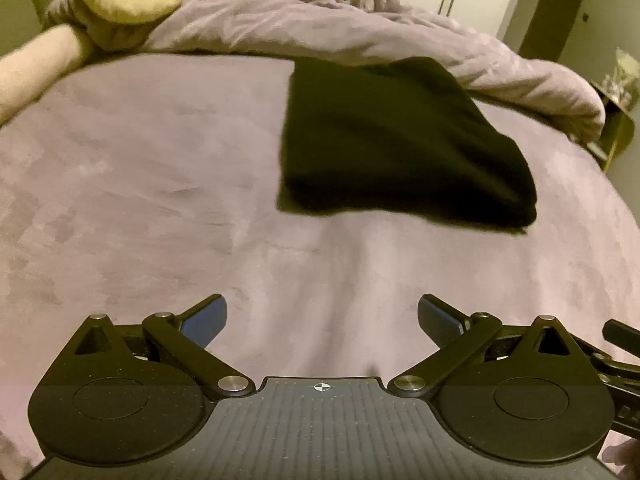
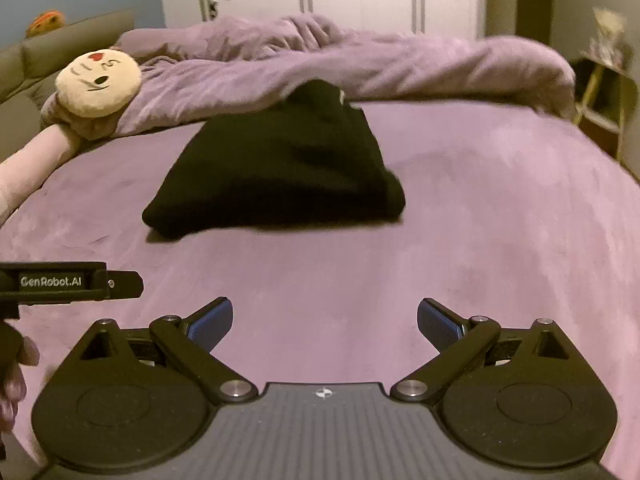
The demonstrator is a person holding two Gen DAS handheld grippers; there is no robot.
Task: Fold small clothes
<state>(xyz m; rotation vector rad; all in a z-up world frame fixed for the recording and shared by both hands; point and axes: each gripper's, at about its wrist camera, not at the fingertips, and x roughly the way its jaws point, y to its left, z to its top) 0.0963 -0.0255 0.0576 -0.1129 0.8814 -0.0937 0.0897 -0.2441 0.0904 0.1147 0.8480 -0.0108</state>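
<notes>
Black garment (image 2: 276,168) folded on bed (image 2: 480,240), ahead, well clear of both my grippers. My left gripper (image 1: 322,320) and right gripper (image 2: 324,322) gape, empty. Garment lies right of left gripper, left of right; neither clearly nearer.

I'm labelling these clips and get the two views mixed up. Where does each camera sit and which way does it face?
Left wrist: on the left tongs, angled down across the bed at the black folded garment, which lies right of centre; own open fingers show.
Right wrist: on the right tongs, same direction, garment left of centre; the left tool and a hand show at the left edge.
Shared: garment, rumpled duvet, plush toy.
</notes>
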